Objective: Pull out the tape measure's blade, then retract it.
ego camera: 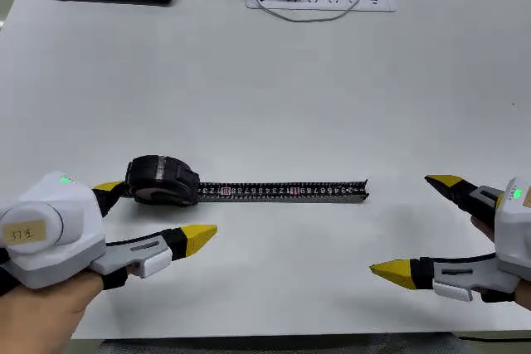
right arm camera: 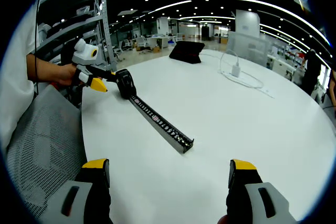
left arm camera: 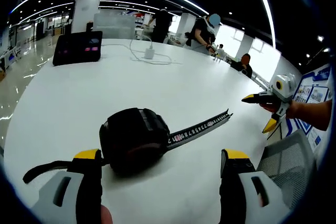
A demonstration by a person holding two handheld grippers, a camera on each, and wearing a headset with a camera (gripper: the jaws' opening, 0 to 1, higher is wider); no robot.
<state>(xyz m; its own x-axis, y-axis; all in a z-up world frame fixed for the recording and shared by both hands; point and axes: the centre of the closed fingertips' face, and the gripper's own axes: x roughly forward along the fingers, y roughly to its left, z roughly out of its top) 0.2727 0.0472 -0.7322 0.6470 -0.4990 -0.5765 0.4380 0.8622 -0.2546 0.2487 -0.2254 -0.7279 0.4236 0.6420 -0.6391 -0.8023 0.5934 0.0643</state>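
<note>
My left gripper (ego camera: 156, 213) sits low over the bench (ego camera: 265, 105), jaws spread wide and empty, with the tape measure (ego camera: 162, 180) just ahead. Its blade (ego camera: 282, 191) lies drawn out rightward. My right gripper (ego camera: 415, 225) points inward, wide open, empty, clear of the blade's tip.

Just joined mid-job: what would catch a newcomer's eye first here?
The black tape measure lies on the white table, its blade pulled out flat toward the right. The left hand-held gripper is open beside it; the right hand-held gripper is open beyond the blade's tip.
</note>
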